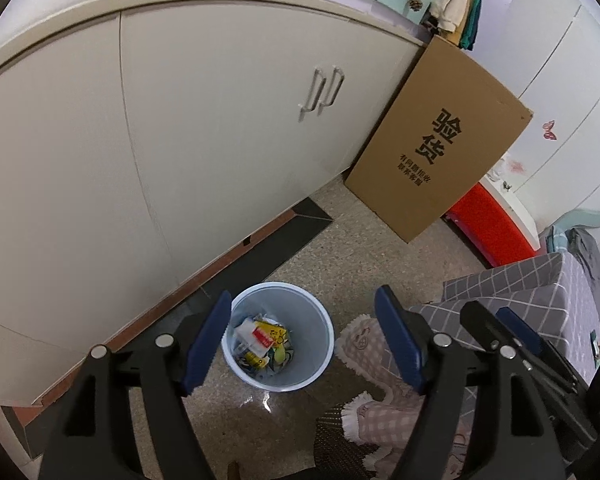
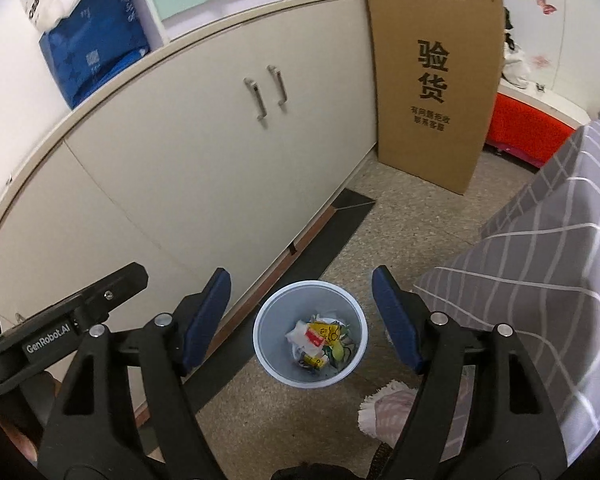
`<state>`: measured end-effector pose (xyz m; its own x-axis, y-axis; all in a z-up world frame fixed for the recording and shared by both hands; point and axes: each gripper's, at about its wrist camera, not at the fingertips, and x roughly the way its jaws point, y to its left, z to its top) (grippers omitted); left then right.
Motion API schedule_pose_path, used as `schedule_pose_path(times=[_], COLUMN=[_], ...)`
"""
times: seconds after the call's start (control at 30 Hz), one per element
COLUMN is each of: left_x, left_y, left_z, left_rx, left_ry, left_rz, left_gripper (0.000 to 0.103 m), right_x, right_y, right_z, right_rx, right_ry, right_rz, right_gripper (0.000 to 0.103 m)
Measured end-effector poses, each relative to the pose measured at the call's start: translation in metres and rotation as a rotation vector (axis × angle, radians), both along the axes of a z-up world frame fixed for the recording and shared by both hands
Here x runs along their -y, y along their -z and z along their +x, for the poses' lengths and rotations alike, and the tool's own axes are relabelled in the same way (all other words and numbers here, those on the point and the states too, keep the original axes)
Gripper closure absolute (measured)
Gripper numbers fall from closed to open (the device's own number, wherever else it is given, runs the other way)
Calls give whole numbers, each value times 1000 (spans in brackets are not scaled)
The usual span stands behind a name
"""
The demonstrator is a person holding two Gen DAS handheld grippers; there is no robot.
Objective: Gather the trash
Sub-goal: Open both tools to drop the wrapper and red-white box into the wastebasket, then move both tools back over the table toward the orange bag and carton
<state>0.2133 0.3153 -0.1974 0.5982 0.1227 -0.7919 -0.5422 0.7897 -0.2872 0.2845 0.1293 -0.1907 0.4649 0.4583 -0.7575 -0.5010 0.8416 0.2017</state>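
The right hand-held gripper (image 2: pixel 301 318) hangs released and empty almost straight above the pale blue round plastic bin (image 2: pixel 310 376) on the floor — wrappers inside. The left hand-held gripper (image 1: pixel 304 338), likewise spread, seems slightly further off, the bin lying left of its centre.

The right gripper (image 2: pixel 302 312) hangs with its blue-padded jaws spread wide and empty above a pale blue round plastic bin (image 2: pixel 276 364) on the speckled floor, wrappers (image 2: pixel 322 338) inside. On the left, cream cabinet doors (image 2: pixel 204 168); far off, a tall brown cardboard box (image 2: pixel 432 80) stands on the floor.
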Motion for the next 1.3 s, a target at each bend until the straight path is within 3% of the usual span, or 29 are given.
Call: schedule_pose_path(times=[0.23,0.43,0.73,0.87,1.0,1.17,1.3], left_x=[34,83,205,267,333,395,431], left_y=[-27,-58,-102,-111,-113,-104,-94], left_z=[-6,1,30,49,72,100,123], left_rx=[39,94,158,160,156,137,106], left_ry=[52,116,317,428,557,667,720], left_rz=[30,48,101,131,147,150,111], left_gripper=[29,27,26,25,25,25,25], right_x=[32,86,211,291,369,452,494], right_y=[-31,-68,-113,-124,-123,-105,-86], right_z=[-10,-20,-30,-35,-39,-31,-13], right_rx=[41,99,184,223,234,171,99], right_ry=[39,106,278,429,604,831,903], right_rz=[40,85,128,143,155,153,170], right_gripper=[31,30,26,23,16,13,13])
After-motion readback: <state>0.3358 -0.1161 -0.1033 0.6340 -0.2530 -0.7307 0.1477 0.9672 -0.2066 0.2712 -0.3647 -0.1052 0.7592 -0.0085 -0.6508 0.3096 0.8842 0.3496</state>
